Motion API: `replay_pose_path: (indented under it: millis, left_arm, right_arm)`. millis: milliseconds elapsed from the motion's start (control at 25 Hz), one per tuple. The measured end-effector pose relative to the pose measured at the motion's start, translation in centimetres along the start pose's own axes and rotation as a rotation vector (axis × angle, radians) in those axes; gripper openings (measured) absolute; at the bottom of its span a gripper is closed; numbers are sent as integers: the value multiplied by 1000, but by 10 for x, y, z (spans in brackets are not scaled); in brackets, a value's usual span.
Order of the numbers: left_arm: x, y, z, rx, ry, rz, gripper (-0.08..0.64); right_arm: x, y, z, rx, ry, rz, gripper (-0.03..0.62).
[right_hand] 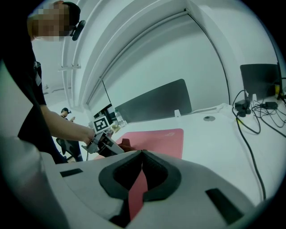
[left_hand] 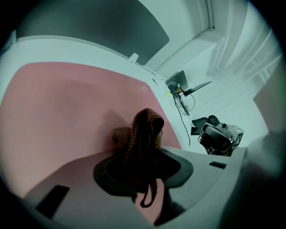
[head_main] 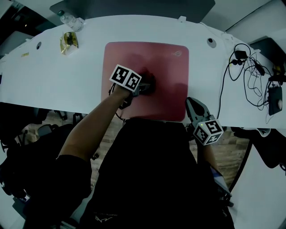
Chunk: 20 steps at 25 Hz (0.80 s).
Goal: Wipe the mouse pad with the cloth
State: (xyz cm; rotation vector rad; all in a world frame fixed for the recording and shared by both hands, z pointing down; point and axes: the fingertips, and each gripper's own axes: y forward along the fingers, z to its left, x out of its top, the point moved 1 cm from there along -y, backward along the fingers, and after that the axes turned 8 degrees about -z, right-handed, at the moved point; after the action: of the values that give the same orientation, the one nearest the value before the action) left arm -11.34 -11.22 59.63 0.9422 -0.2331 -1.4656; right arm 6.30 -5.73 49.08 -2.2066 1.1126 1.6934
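Note:
The red mouse pad (head_main: 156,62) lies flat on the white table (head_main: 53,80). My left gripper (head_main: 149,85) is over the pad's middle, shut on a dark brown knitted cloth (left_hand: 144,129) that is bunched against the pad (left_hand: 67,103). In the right gripper view the cloth (right_hand: 125,144) shows as a dark lump at the left gripper's (right_hand: 105,144) tip. My right gripper (head_main: 191,103) sits at the pad's front right corner, jaws shut with nothing between them (right_hand: 142,155); the pad (right_hand: 156,137) lies ahead of it.
A plastic bottle (head_main: 71,20) and a yellowish packet (head_main: 69,43) sit at the table's back left. Tangled black cables (head_main: 250,76) and a dark device (head_main: 275,100) occupy the right. A dark panel (head_main: 134,6) stands behind the table. Another person (right_hand: 67,114) stands far off.

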Motion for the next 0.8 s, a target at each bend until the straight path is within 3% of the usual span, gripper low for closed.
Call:
replay_pose_path:
  millis: [160,560,800]
  left_arm:
    - [-11,-39,33,59,-2,-8,138]
    - [-38,-129,109,208,-103,-83,138]
    - [-44,-157,132,248,-130,-92,140]
  right_arm:
    - [-2,5,4,14,-5,9,26]
    - [4,12,11,25,-26,15,26]
    - [0,1,15,1,-23,14,26]
